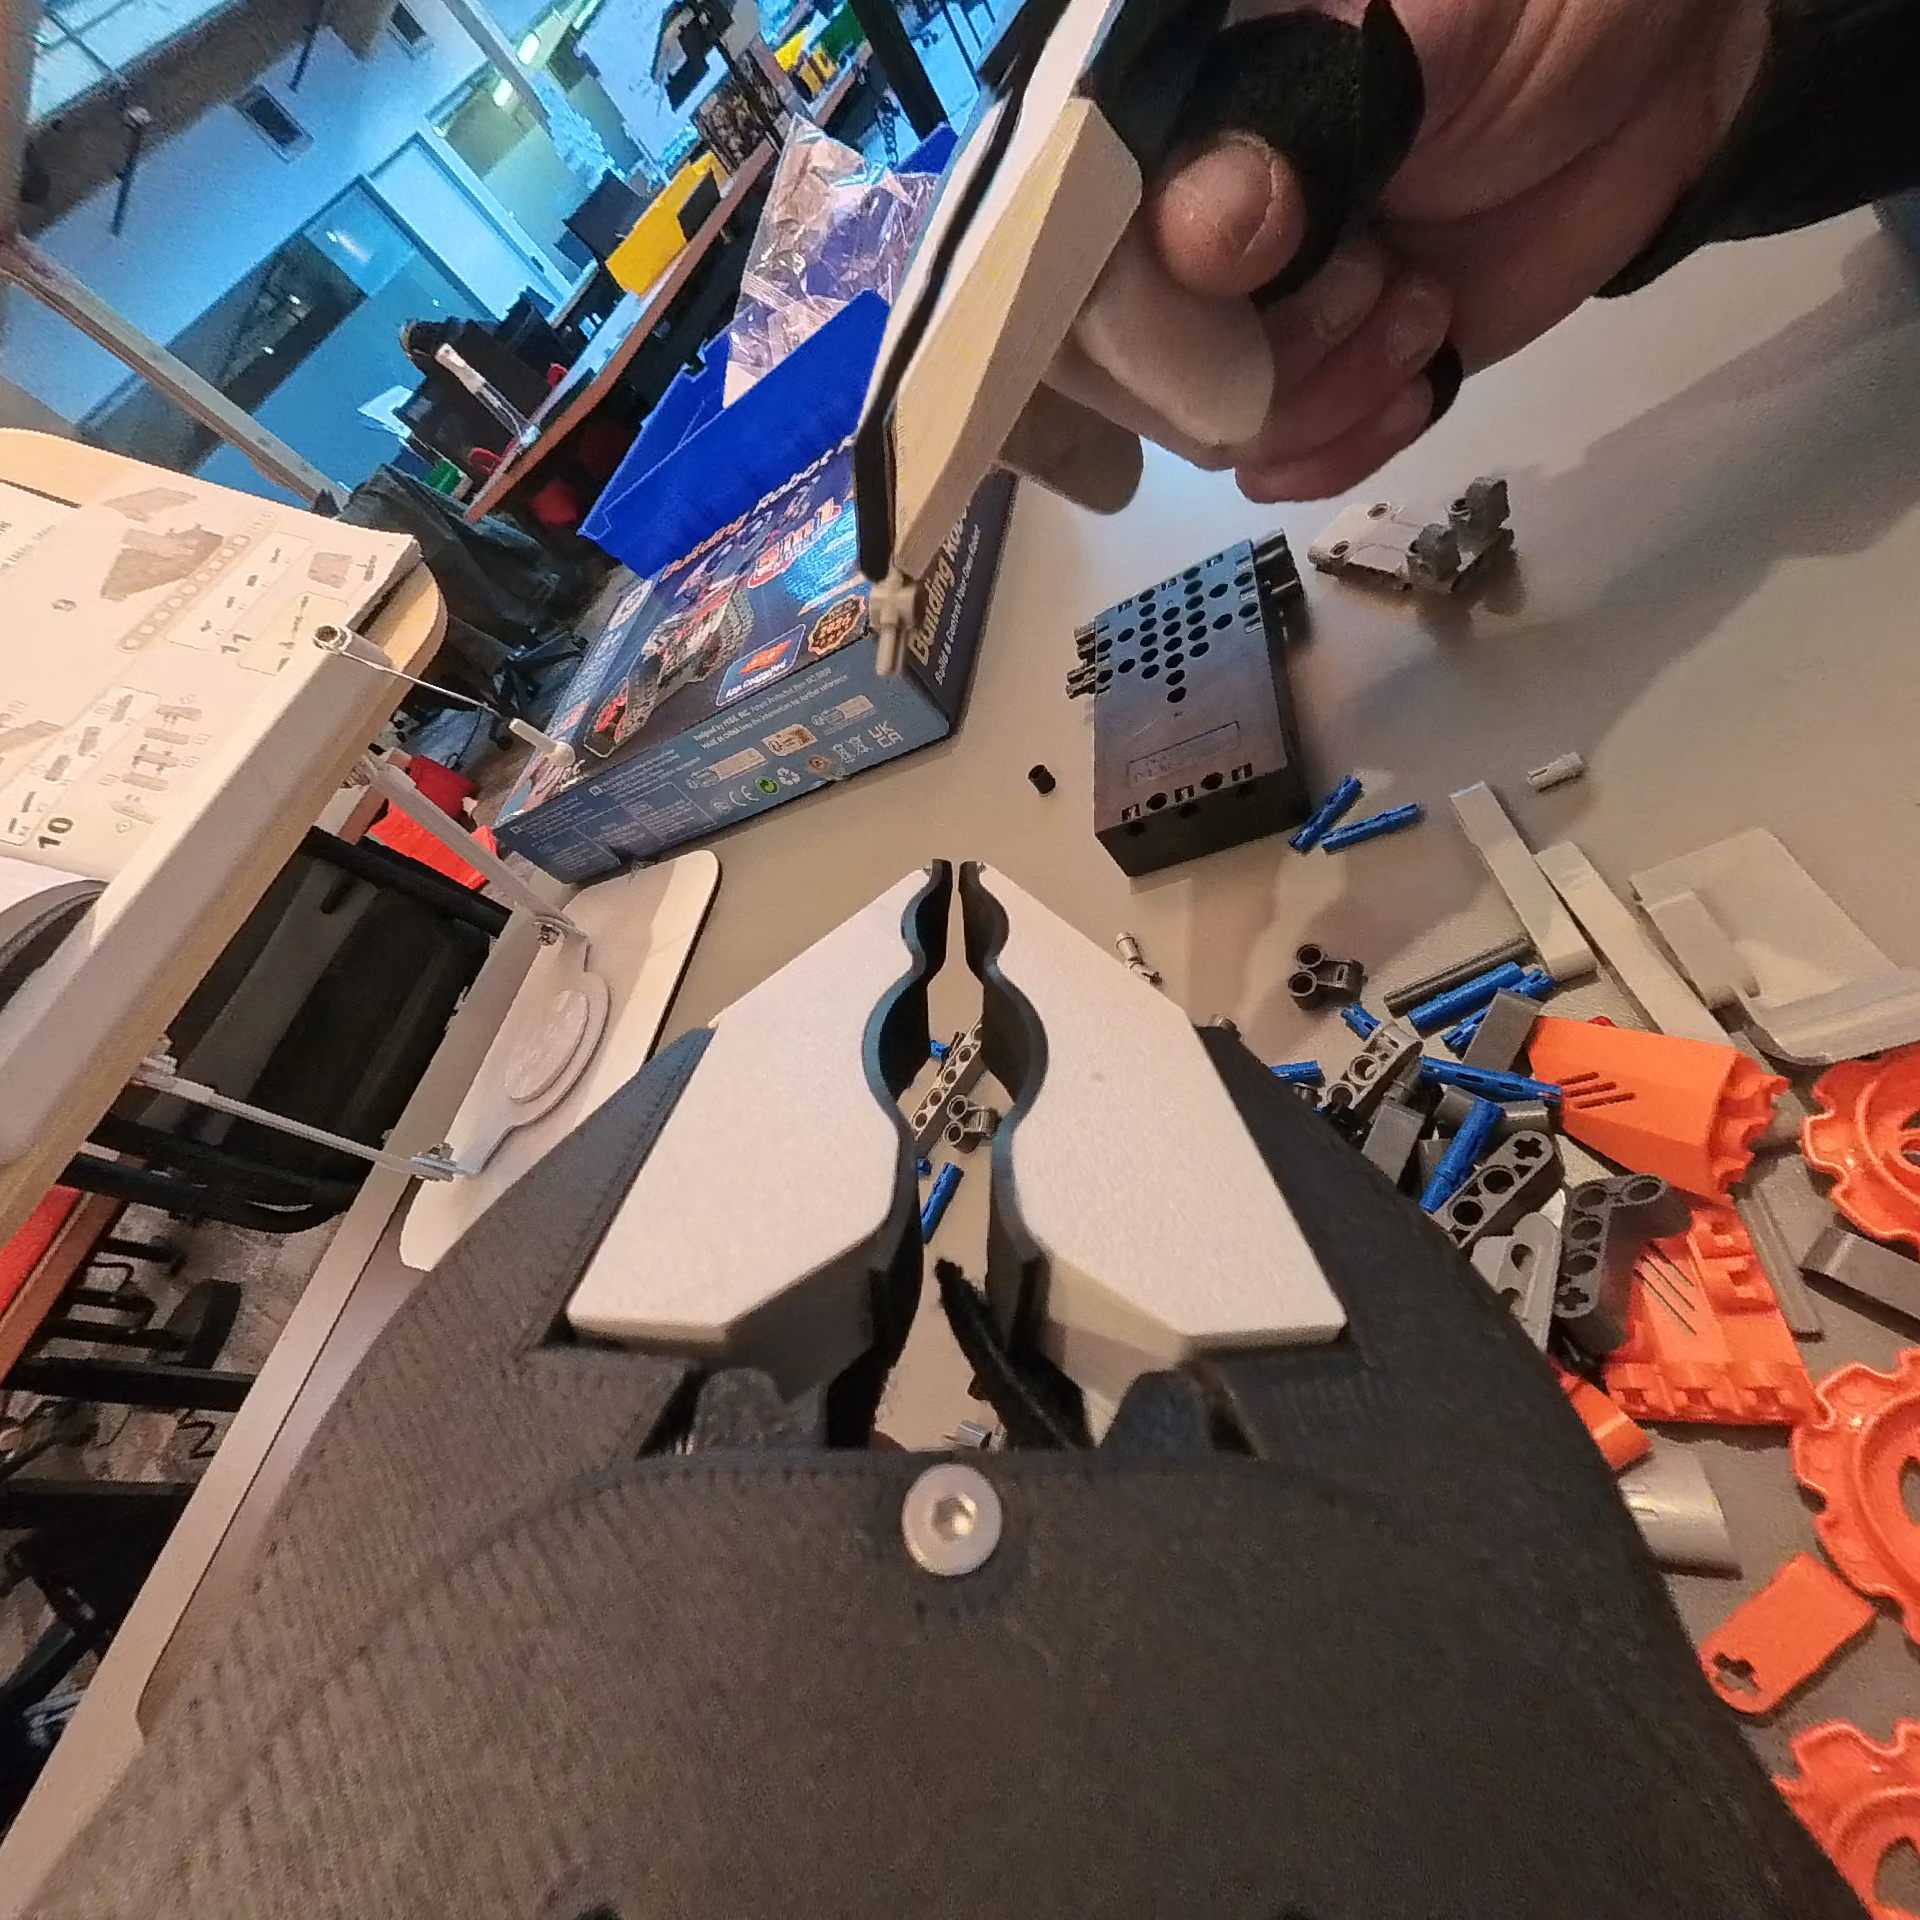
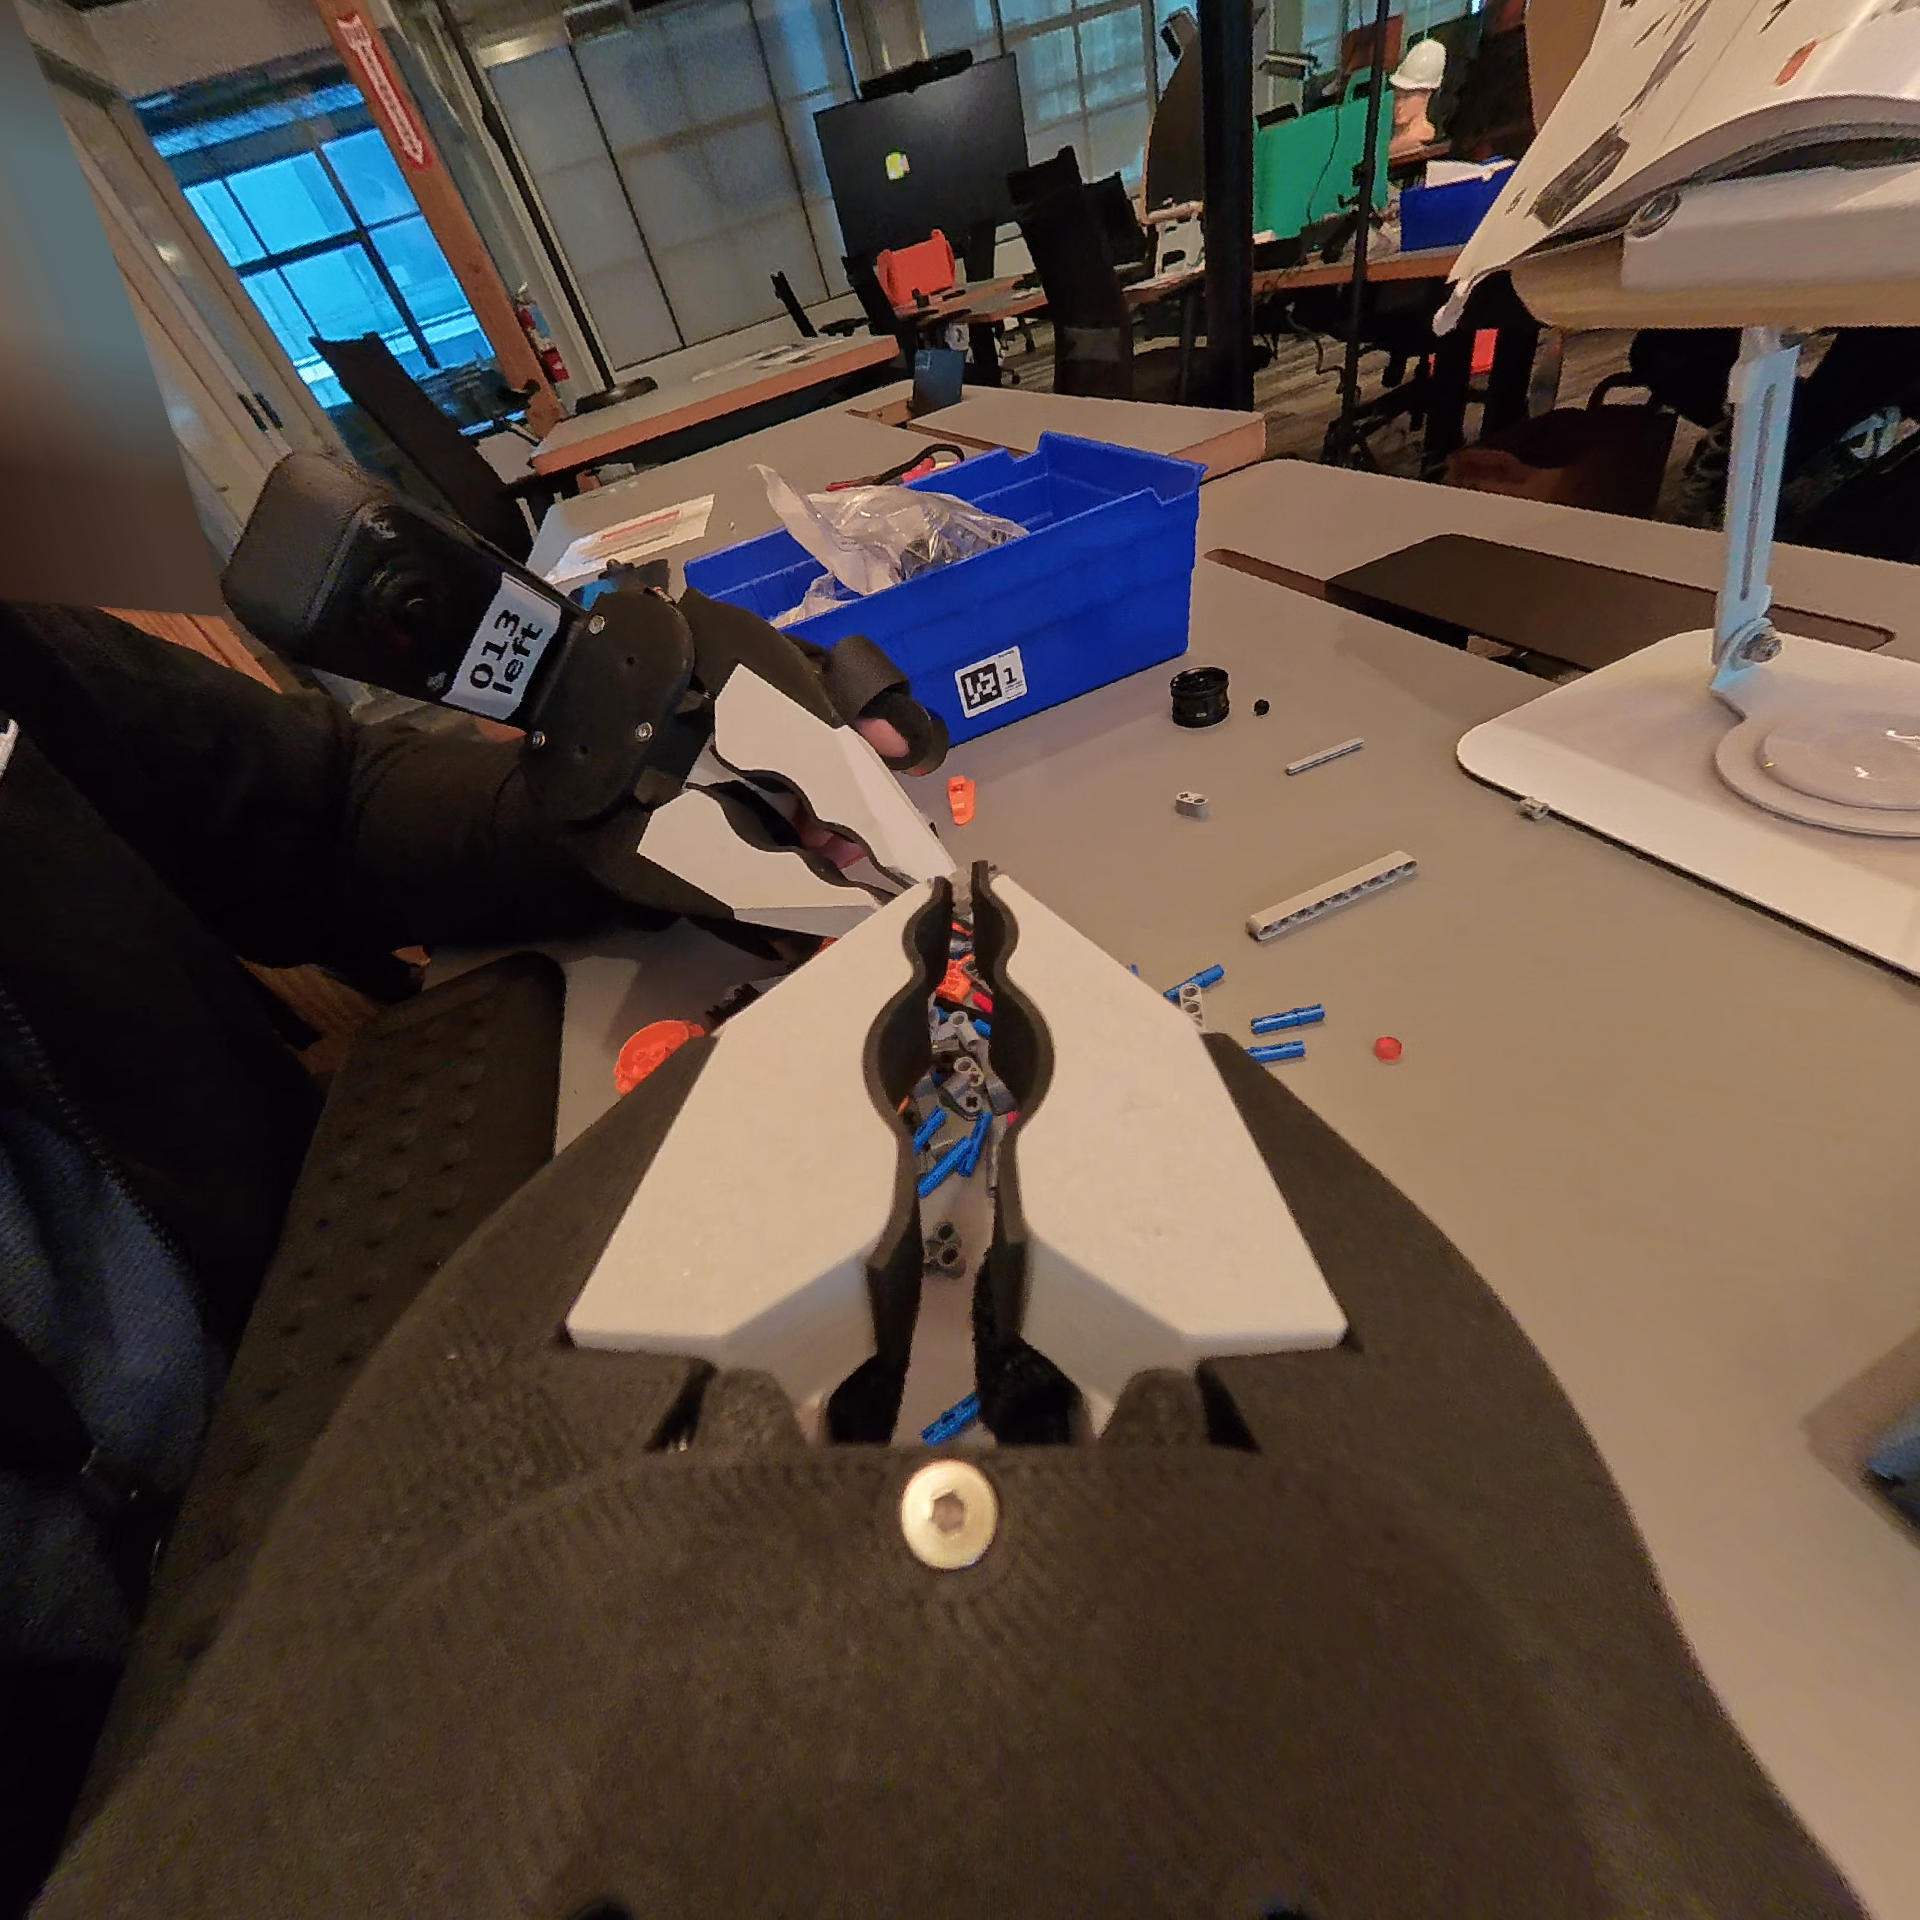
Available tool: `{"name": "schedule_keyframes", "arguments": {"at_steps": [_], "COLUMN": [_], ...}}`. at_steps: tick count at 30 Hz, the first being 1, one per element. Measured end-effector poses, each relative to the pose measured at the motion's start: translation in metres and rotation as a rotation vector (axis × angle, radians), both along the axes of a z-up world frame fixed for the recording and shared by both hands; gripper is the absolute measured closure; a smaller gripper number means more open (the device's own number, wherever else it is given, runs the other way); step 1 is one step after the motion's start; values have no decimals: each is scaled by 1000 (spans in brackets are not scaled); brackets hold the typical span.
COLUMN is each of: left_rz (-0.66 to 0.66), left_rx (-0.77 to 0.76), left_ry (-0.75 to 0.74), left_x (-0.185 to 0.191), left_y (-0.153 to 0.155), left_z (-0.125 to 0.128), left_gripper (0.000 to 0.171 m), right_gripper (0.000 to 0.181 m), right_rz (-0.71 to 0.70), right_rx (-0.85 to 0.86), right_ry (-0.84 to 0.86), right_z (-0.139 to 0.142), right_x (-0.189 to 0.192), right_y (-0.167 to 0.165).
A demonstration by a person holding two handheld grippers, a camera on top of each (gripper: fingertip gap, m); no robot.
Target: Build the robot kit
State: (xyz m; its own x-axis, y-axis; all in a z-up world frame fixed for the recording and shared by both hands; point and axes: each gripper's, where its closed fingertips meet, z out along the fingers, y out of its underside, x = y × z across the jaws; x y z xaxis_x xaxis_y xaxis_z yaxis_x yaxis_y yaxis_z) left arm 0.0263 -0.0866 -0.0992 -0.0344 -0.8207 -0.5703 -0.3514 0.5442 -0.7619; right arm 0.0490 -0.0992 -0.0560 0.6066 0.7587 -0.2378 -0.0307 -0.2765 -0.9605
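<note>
Grey tabletop (image 1: pixel 1558 343) carries everything; the left gripper (image 1: pixel 956 871) hovers with its jaws almost together and empty, just short of the black perforated battery box (image 1: pixel 1195 717). Above and left of that box, the right gripper (image 1: pixel 883 582) pinches a small light-grey pin (image 1: pixel 889 632) at its tips; the kit's printed carton (image 1: pixel 748 717) lies just left of the box, and a heap of blue pins and orange gears (image 1: pixel 1621 1143) lies below and right of it.

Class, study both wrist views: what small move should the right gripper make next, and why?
Probably lower the right gripper towards the black perforated block. It pinches a small grey pin above the table, the block's near edge already seems to carry pegs, and the left gripper is shut and empty.
</note>
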Motion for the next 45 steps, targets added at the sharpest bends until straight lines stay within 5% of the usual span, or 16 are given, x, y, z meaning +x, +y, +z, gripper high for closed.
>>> {"name": "schedule_keyframes", "arguments": {"at_steps": [45], "left_rz": [-16], "left_rx": [-38], "left_ry": [28], "left_x": [2], "left_y": [-2], "left_z": [-9], "left_gripper": [171], "right_gripper": [179], "right_rz": [-1], "right_rx": [-5], "right_ry": [-15], "right_z": [-7], "right_x": [6], "right_y": [3]}}
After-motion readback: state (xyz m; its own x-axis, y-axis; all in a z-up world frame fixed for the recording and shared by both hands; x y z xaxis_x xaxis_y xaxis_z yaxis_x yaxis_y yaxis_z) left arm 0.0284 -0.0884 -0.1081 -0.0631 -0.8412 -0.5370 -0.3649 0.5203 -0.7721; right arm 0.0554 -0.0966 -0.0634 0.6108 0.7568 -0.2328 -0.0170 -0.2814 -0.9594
